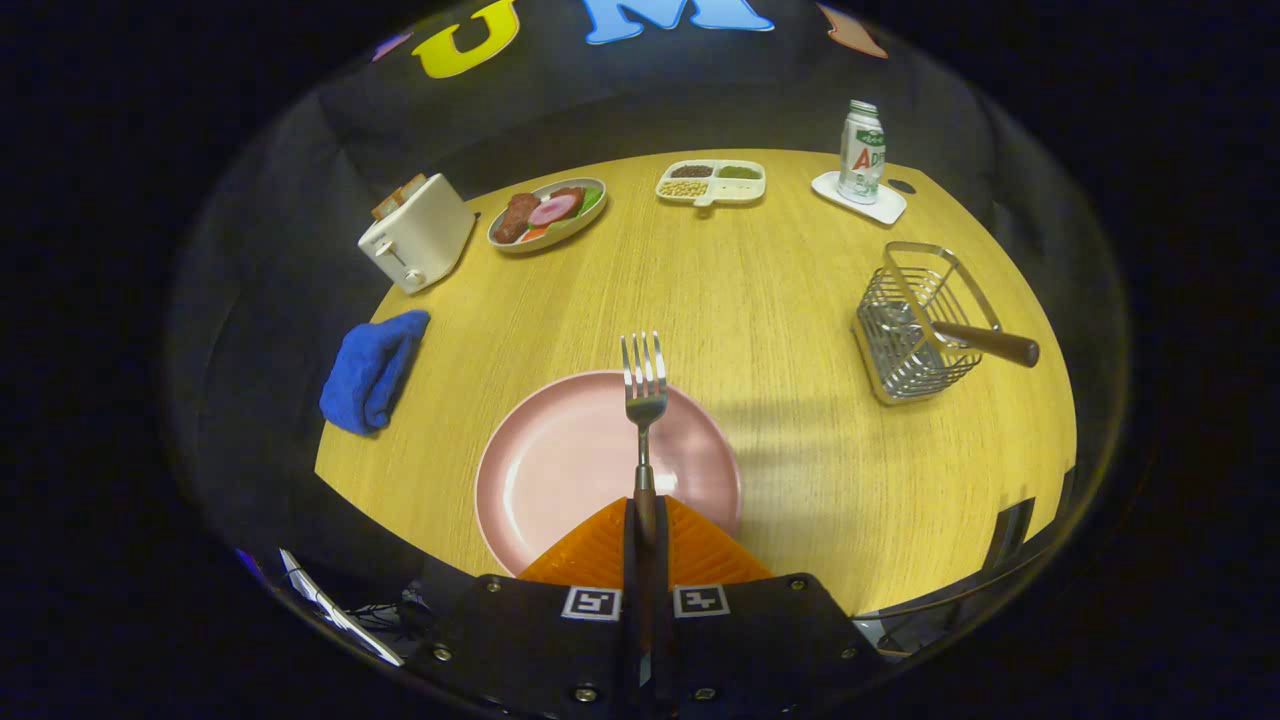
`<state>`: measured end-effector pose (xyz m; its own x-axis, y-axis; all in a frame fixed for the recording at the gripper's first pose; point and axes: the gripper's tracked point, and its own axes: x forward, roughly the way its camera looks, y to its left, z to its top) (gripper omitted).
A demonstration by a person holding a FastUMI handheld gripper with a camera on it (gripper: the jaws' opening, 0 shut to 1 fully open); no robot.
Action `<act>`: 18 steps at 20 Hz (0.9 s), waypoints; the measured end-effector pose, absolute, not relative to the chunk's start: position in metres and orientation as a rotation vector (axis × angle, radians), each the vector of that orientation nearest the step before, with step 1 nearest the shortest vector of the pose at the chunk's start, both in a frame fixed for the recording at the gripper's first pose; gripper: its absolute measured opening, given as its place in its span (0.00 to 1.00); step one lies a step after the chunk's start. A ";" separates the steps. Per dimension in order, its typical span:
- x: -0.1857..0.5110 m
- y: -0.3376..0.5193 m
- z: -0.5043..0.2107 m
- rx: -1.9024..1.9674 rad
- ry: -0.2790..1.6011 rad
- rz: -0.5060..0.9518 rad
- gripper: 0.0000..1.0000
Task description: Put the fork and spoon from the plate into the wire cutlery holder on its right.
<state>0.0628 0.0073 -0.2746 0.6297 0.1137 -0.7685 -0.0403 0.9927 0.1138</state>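
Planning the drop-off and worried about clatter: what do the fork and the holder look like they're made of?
Fork, gripped in the claw: shiny metal tines, likely steel, with a brown, wood-like handle. Holder: thin bright metal wire, an open grid you can see through.

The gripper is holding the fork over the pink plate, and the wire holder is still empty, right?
Not quite. The gripper view shows the wire holder already has a brown-handled utensil in it. The rest is right: the gripper is shut on the fork over the pink plate.

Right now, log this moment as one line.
gripper: shut on fork | fork: above plate | holder: one brown-handled utensil in, right of plate
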 end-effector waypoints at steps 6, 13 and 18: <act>0.075 -0.053 -0.245 0.122 0.831 -0.004 0.05; 0.083 -0.119 -0.218 0.163 0.814 -0.105 0.05; 0.076 -0.146 -0.220 0.161 0.872 -0.130 0.05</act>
